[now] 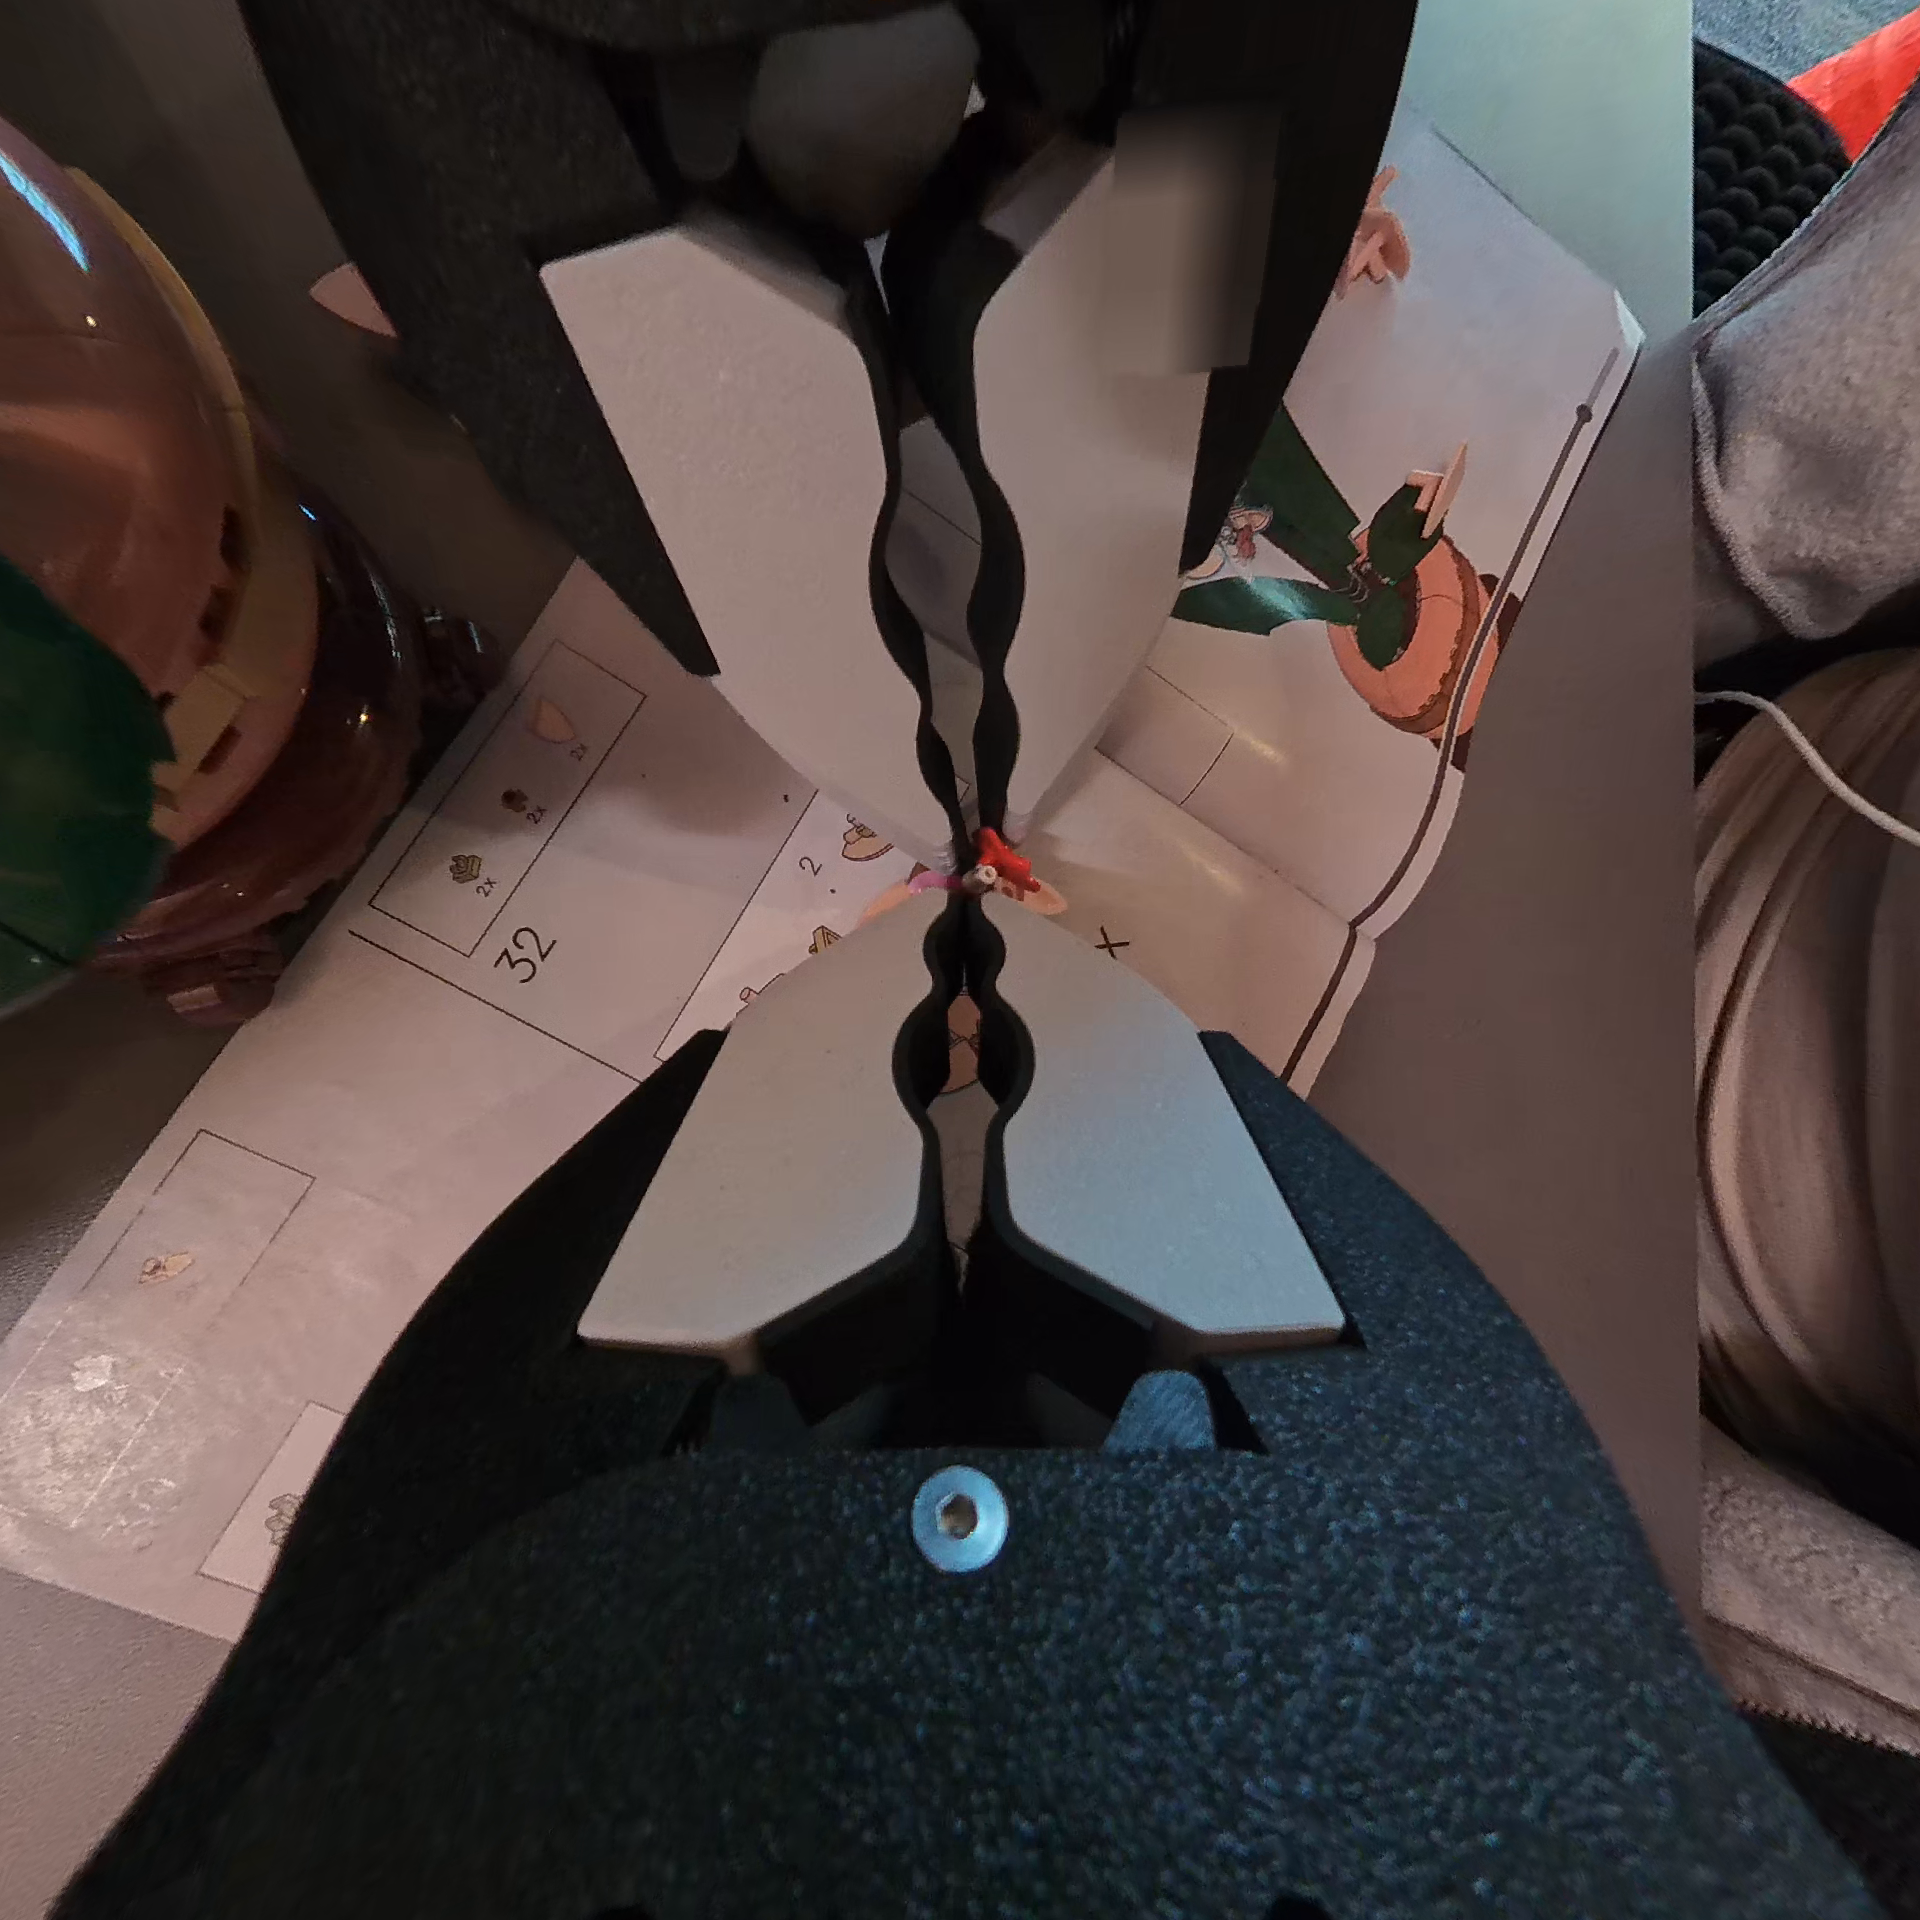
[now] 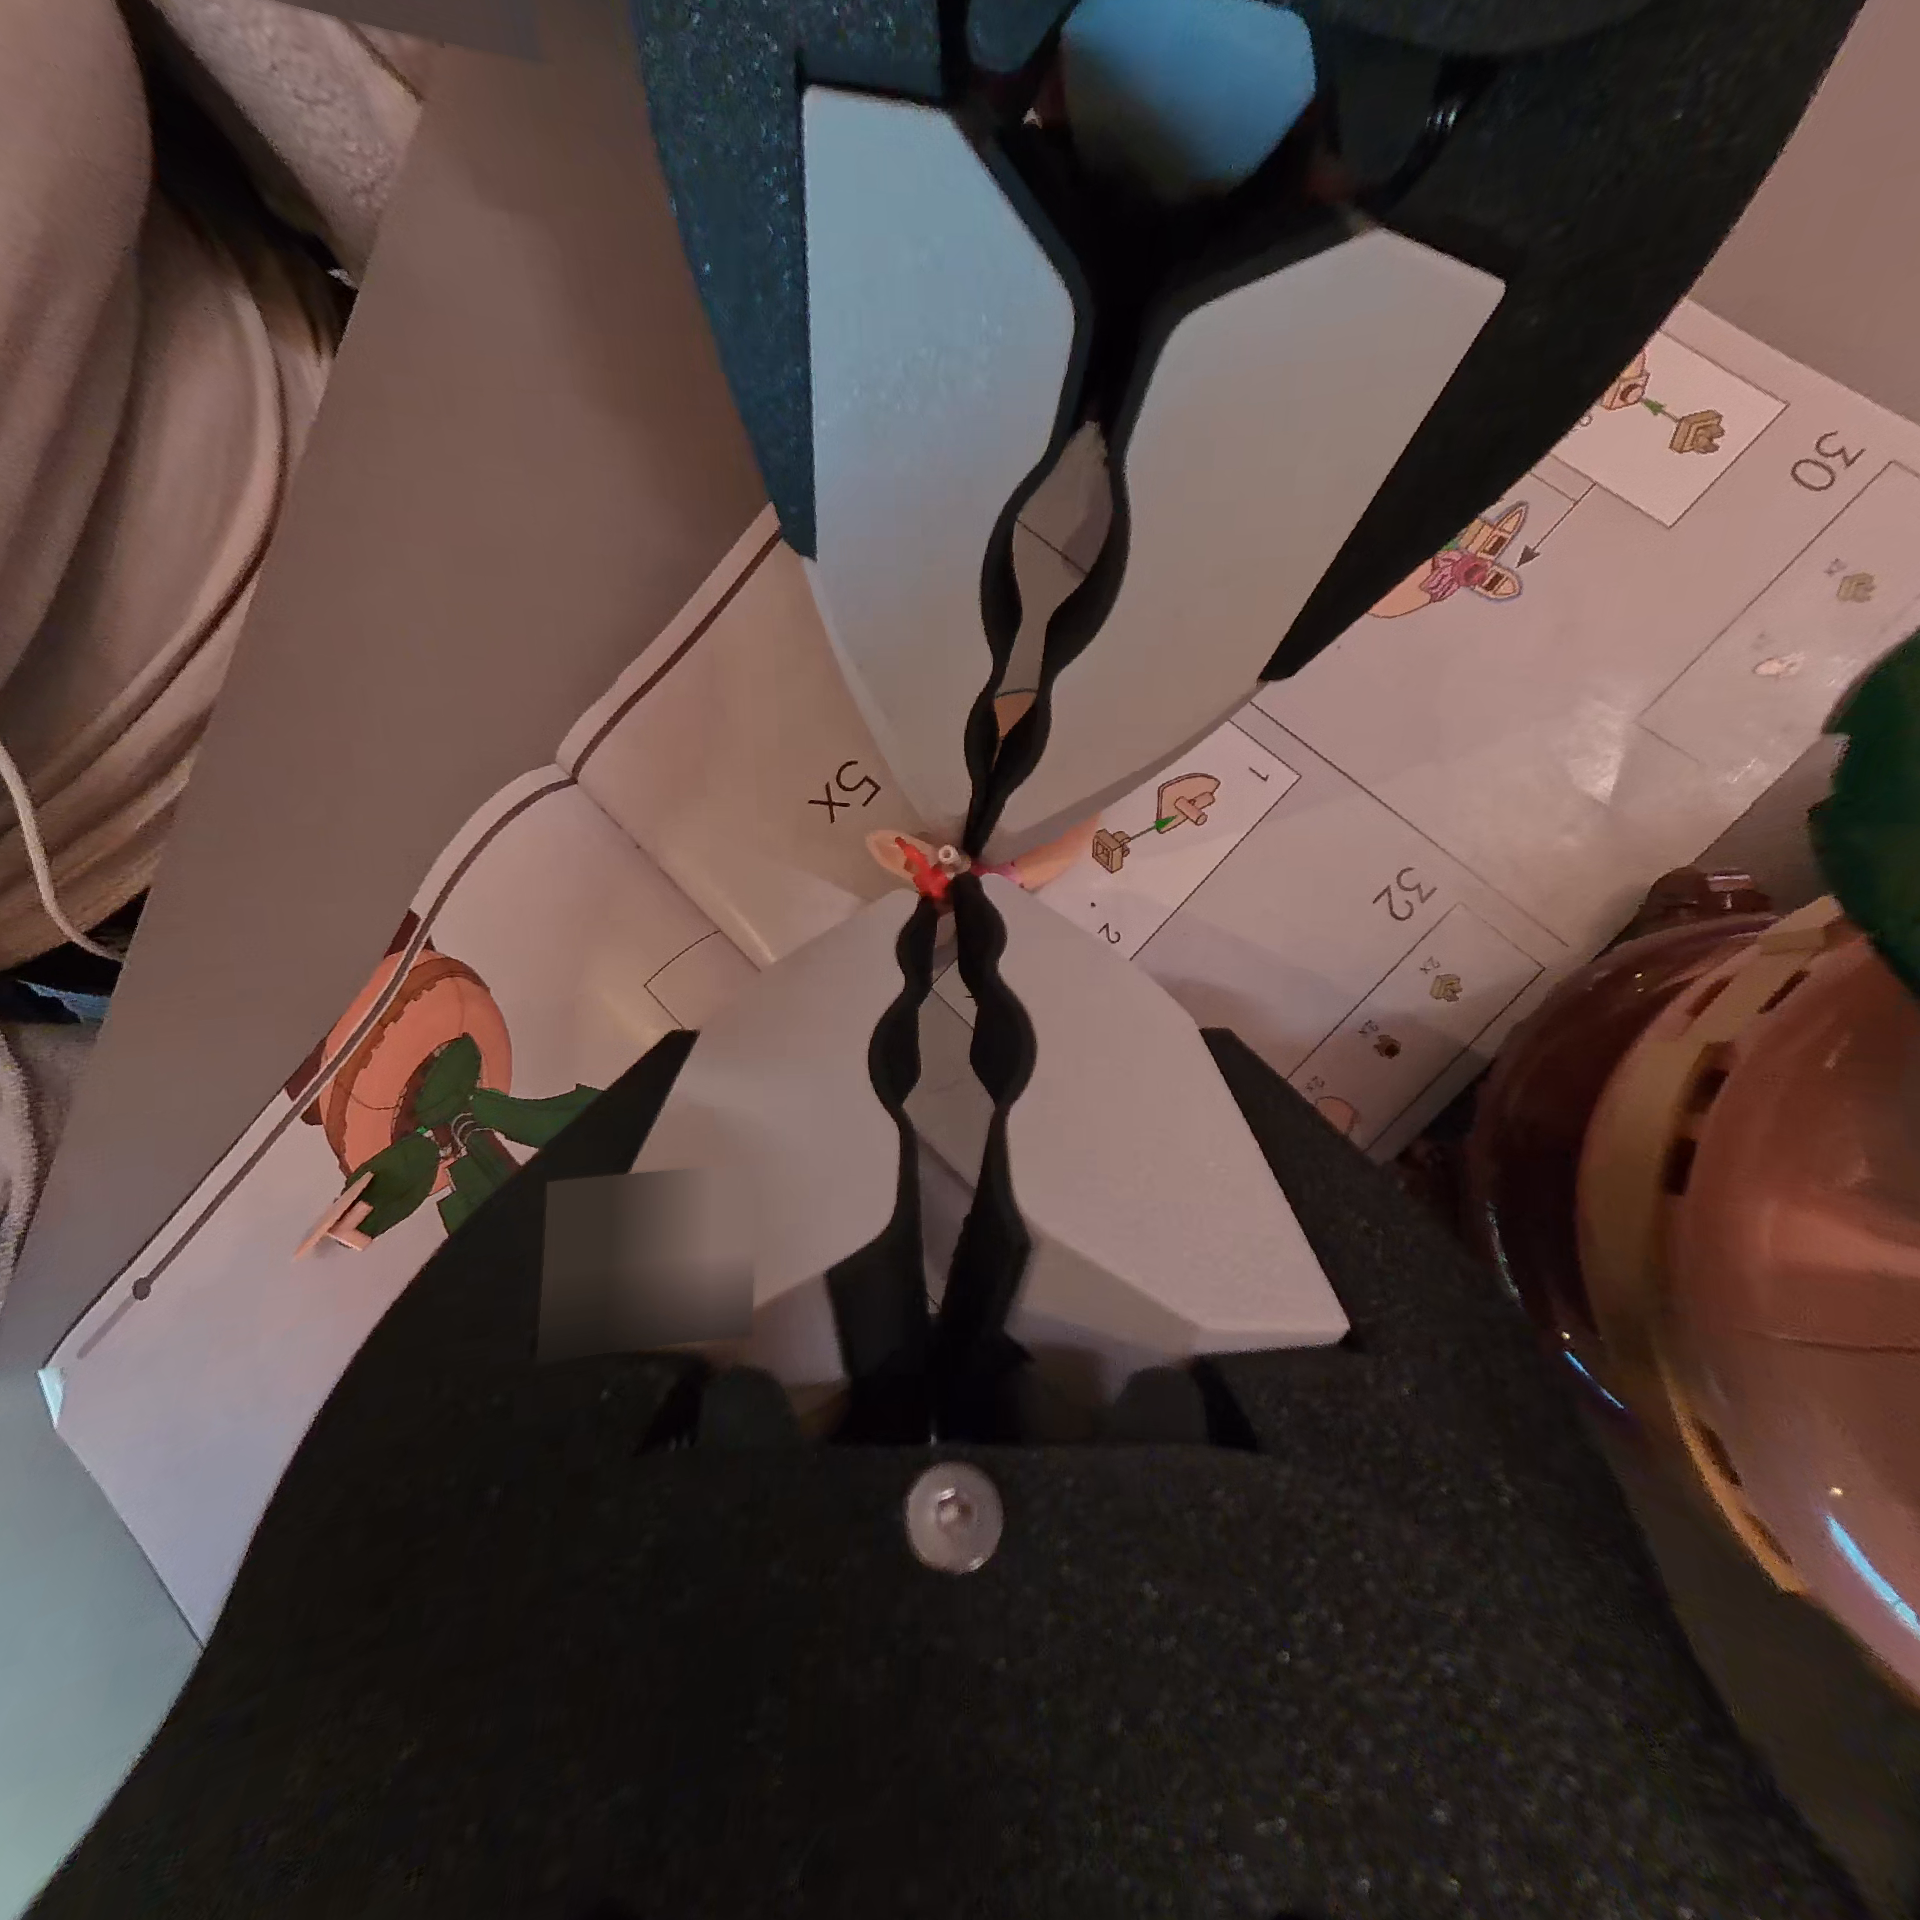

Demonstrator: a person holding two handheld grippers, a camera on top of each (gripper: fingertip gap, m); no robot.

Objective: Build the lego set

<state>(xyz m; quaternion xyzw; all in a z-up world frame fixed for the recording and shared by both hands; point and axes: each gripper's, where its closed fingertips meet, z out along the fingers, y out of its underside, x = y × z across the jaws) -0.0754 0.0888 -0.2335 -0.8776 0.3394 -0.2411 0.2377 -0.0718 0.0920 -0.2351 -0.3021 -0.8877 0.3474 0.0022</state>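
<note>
- Over the open instruction booklet (image 1: pixel 582 1049), the left gripper (image 1: pixel 961 914) and right gripper (image 2: pixel 940 899) meet tip to tip, both clenched on one tiny lego assembly (image 1: pixel 992 868).
- The left wrist view shows its red piece (image 1: pixel 1000 854) clearly.
- The right wrist view shows further booklet panels (image 2: pixel 1662 436).
- A brown domed model (image 2: pixel 1714 1195) stands beside the booklet.

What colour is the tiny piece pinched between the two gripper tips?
Red piece, joined to a small white and pink bit; clearest in the left wrist view.

Left claw (image 1: pixel 961 904): matt grey plastic fingers (image 1: pixel 790 1164), black rubbery wavy pads, rough speckled black body, shiny metal screw (image 1: pixel 958 1517). Booklet (image 1: pixel 343 1060): glossy paper. Pot (image 2: pixel 1704 1195) at 4 o'clock: smooth shiny brown plastic. Cloth (image 1: pixel 1808 436) at 2 o'clock: soft grey, matt.
</note>
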